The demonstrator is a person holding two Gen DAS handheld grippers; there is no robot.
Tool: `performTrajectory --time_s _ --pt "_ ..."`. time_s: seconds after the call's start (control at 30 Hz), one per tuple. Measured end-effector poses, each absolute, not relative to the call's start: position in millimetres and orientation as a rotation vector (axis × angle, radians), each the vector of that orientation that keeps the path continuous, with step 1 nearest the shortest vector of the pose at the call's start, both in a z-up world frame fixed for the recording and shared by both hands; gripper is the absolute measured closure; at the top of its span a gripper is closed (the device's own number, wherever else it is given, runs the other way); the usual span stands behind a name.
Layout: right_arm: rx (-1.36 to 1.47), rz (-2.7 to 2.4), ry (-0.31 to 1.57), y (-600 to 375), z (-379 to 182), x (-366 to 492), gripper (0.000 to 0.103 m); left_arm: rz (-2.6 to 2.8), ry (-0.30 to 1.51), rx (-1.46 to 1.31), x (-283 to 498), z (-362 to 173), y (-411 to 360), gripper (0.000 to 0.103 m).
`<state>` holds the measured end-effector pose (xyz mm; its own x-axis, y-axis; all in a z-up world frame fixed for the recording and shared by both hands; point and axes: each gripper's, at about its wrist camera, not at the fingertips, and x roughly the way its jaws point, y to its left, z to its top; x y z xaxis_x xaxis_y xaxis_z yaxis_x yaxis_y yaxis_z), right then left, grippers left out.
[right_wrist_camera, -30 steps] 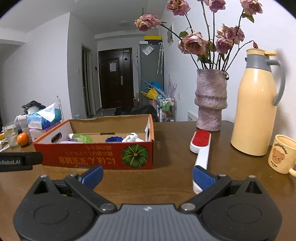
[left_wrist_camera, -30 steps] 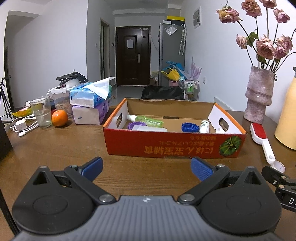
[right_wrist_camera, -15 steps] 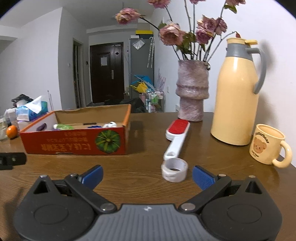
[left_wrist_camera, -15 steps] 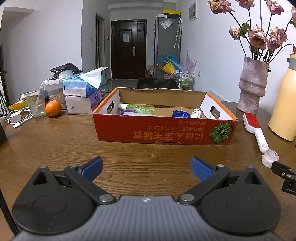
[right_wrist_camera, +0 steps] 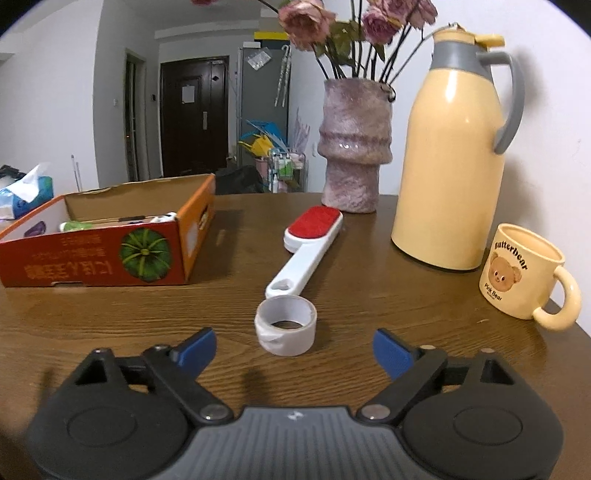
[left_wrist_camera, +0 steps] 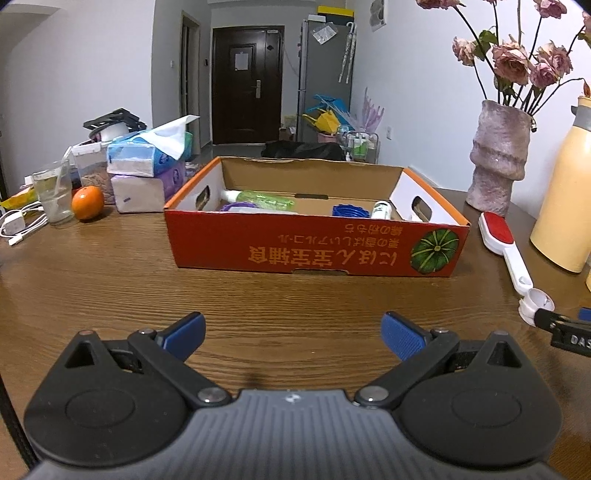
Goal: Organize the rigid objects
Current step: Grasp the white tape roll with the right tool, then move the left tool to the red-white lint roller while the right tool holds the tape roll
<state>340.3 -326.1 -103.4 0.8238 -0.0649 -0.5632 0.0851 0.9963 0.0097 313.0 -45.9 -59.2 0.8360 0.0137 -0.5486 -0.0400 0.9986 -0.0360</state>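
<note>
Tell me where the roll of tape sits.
Right wrist view: the roll of tape stands on the table, centre, just before the lint brush handle's end.

Box contents are mostly hidden behind the front wall of the red cardboard box (left_wrist_camera: 314,254), only tops poke out. Yellow thermos (left_wrist_camera: 565,206) gets chopped off at 3 o'clock, flowers (right_wrist_camera: 332,22) cropped at 12 o'clock

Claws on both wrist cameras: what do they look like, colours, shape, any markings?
Both look alike. The left claw and the right claw each have two blue ribbed pads on black linkage arms with silver pivot pins. These join two round black discs flanking a ribbed grey body with a small pale mark at its centre. No cables, hands or sleeves show.
</note>
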Motion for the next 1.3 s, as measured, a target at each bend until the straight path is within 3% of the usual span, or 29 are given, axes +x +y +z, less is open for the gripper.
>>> performTrajectory --time_s 0.3,0.5,0.6,1.3 --pt "0.034 -0.069 0.636 -329 -112 363 0.031 -0.008 0.579 -0.043 320 -60 -60 0.0" --pt "0.048 -0.05 0.671 -331 -116 377 0.046 -0.019 0.583 -0.054 326 -61 -66 0.0" --pt "0.045 -0.055 0.684 -330 -117 382 0.061 -0.027 0.585 -0.057 328 -62 -69 0.0" --pt "0.077 -0.092 0.543 -348 -94 356 0.061 -0.069 0.566 -0.055 338 -51 -102 0.0"
